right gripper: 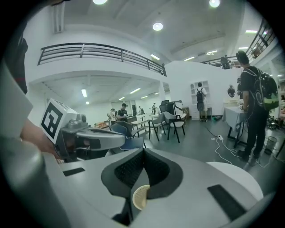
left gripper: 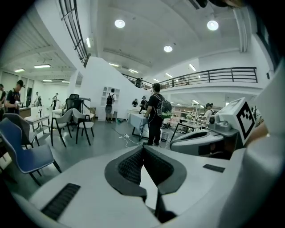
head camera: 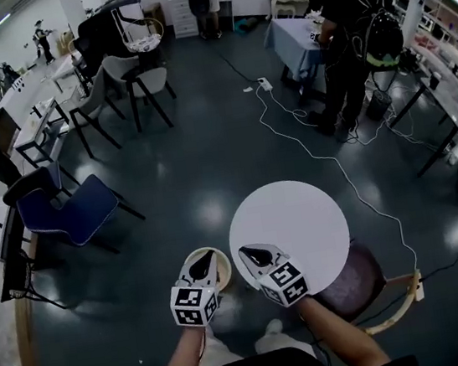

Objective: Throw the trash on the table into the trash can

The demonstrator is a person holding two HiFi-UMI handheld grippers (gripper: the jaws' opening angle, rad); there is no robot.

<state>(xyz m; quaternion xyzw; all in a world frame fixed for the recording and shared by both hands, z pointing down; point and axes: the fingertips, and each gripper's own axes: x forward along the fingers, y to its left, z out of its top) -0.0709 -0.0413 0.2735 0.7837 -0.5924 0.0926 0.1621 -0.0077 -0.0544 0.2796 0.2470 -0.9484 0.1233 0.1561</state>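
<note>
Left gripper, right gripper closed; black-white marker cubes; round white table.

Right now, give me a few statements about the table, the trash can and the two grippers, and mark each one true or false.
1. The left gripper and the right gripper are both shut with nothing held. True.
2. The round table is black. False: its top is white.
3. The trash can stands on the round table. False: it sits beside the table, under the left gripper.
4. A blue chair stands off to the left in the head view. True.
</note>
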